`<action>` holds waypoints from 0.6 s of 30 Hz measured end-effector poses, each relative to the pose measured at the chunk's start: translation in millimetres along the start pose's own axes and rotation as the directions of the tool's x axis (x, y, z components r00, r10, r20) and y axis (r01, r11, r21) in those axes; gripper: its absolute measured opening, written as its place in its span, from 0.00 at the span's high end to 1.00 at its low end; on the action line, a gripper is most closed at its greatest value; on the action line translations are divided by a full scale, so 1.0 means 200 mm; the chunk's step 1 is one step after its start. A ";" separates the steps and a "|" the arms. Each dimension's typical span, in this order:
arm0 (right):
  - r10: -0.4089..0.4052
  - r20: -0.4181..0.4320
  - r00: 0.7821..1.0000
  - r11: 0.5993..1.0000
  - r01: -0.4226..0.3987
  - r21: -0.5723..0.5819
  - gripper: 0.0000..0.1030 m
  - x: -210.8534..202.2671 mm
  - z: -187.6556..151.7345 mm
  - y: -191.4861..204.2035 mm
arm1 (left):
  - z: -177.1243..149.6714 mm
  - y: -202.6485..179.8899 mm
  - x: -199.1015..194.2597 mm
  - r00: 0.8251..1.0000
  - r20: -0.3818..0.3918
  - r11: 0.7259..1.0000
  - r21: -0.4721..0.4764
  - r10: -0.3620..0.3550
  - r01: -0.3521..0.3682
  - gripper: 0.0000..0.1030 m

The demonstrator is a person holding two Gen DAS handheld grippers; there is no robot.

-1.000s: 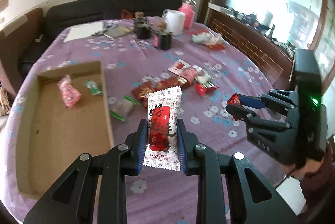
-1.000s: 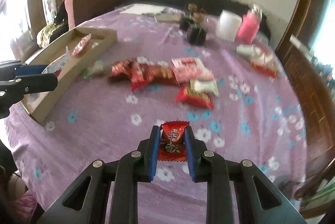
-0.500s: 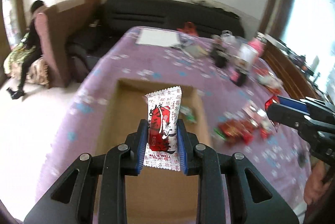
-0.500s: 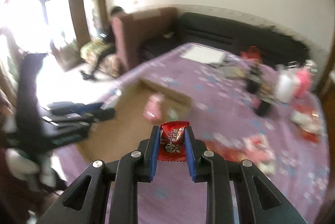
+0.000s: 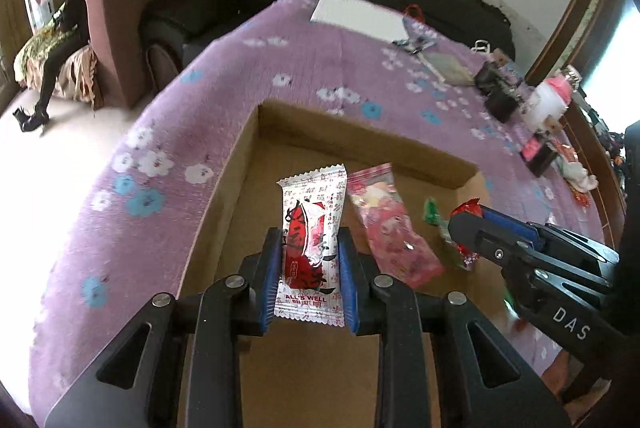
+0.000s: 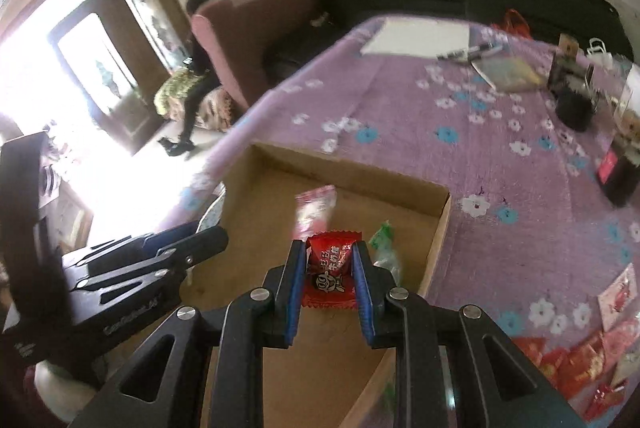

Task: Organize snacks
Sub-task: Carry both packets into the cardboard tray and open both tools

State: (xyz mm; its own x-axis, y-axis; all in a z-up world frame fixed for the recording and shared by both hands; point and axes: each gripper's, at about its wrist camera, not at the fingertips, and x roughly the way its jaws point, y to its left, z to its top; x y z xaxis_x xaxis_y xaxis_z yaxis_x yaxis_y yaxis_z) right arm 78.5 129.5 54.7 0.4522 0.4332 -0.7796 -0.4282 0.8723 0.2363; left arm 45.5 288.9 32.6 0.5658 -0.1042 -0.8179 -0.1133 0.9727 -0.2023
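Two grips are loaded, and both hang over the box [image 5: 248,164]. The left gripper [image 5: 310,260] pinches a white packet [image 5: 310,228] flat between its blue pads, long end standing up past the tips. The right gripper [image 6: 330,272] pinches a red candy [image 6: 330,266] by its sides in the same way. In the left view that candy shows at the right gripper's tip, just above the box floor near its right side.

To drop well, lower each hand until the wrapper is close to the cardboard, then let the pads part fully so nothing clings. Keep the two releases apart: the white packet belongs on bare floor left of the pink packet [image 5: 390,228], the red candy near the green sweet [image 6: 382,238] but inside the wall. The wrappers are light and slick, so a high release may let them flutter over the low rim. Pull straight back afterwards so neither tool clips the other.
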 end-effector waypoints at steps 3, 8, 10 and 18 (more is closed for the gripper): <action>-0.026 -0.021 0.999 1.000 0.026 -0.003 0.77 0.09 0.02 0.00 | 0.01 0.03 0.08 0.999 -0.032 0.999 -0.029 0.012 -0.013 0.75; -0.067 -0.029 0.997 0.998 0.067 -0.001 0.69 0.17 0.04 -0.02 | 0.01 0.01 0.09 0.999 -0.025 0.999 -0.027 0.020 -0.021 0.70; -0.091 -0.013 0.996 0.996 0.090 -0.012 0.64 0.15 0.04 -0.01 | 0.00 0.01 0.07 1.000 -0.016 0.999 -0.039 0.018 -0.018 0.67; -0.262 0.167 0.951 0.959 0.275 -0.063 0.42 -0.15 -0.05 0.06 | -0.11 -0.03 -0.17 0.993 0.098 0.997 -0.046 0.071 -0.066 0.65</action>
State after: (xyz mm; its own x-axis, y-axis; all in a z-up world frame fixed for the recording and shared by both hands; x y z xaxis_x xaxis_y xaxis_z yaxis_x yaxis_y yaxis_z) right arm 51.1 124.7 75.3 0.6723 0.2212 -0.7064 -0.3357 0.9416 -0.0247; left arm 8.4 282.8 49.4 0.6338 -0.0143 -0.7734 -0.1885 0.9668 -0.1723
